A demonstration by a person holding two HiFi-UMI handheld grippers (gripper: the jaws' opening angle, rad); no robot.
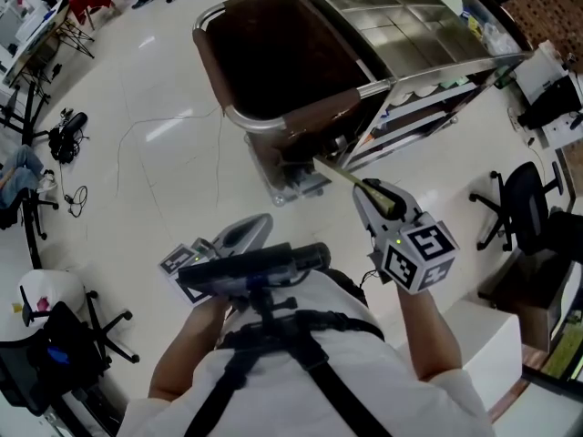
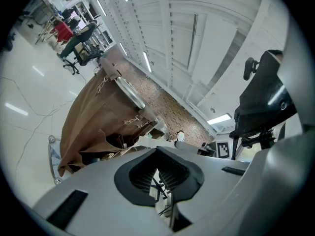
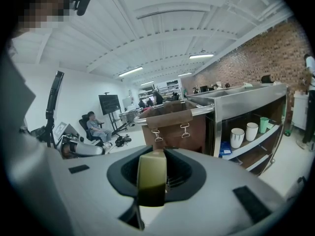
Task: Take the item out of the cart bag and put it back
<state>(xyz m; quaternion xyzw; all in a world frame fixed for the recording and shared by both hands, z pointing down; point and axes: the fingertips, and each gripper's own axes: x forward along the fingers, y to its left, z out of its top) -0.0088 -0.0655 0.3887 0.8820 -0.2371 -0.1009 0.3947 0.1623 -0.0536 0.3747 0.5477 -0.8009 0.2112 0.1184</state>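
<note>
Cart bag [image 1: 305, 115] interior was too dark, contents couldn't be told. Cart [image 1: 401, 16] was cut off by top edge. Olive item [image 3: 151, 173] was unidentifiable. Black mount bar [image 1: 260, 264] hid part of left gripper [image 1: 258, 224].

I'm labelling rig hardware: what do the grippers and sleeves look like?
The left gripper and right gripper are pale grey with black ribbed pads. Each carries a white cube of black square markers. The person wears a white short-sleeved shirt under black harness straps.

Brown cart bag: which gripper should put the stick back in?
Right. The right gripper is shut on the flat olive-yellow strip and points toward the brown fabric bag; the left gripper is empty, near the body.
</note>
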